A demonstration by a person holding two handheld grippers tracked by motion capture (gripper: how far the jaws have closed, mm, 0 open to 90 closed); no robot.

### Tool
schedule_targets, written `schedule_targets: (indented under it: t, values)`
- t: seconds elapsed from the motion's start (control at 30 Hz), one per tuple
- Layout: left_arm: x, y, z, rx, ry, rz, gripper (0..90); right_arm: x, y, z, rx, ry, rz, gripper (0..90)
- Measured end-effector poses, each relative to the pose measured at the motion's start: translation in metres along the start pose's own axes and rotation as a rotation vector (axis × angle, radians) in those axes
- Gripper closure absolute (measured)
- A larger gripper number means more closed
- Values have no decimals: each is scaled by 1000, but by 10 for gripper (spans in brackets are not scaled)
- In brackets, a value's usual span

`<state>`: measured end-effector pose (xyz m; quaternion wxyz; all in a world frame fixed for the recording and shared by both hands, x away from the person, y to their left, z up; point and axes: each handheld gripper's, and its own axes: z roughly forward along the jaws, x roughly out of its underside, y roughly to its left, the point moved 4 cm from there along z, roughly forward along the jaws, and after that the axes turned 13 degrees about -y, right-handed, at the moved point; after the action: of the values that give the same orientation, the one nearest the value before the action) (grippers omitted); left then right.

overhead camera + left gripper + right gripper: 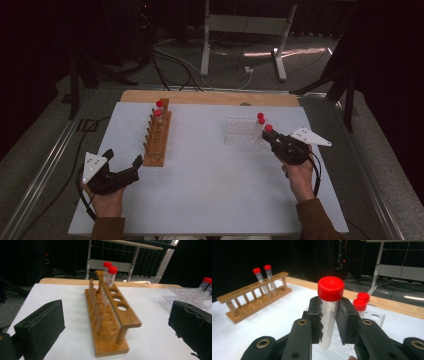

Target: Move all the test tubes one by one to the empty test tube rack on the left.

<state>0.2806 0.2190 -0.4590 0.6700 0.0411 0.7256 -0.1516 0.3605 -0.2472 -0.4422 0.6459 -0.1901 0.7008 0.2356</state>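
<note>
The left claw (pixel 122 160) stands wide and empty beside the wooden rack (pixel 158 134) on the bench (pixel 210 195). The right claw (pixel 329 315) is clamped on a red-capped tube (pixel 329 312) above the clear rack (pixel 241 131). Risk: the upright tube may slip or clip the two tubes beside it, since the pads grip only its upper part.

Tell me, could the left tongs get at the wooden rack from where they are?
Probably yes. The left tongs stand open just beside the near end of the wooden rack, with bare white table between. Its two red-capped tubes sit at the far end.
</note>
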Motion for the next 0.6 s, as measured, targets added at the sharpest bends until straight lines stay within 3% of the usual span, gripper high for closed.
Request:
schedule_targets:
  t: [0.23,0.6]
  values:
    - [-10,-24,10,67,22,16,11,1,13,0,-40,12,-10,747]
    - [-25,-69,37,195,45,69,10,3,33,3,-101,31,23,747]
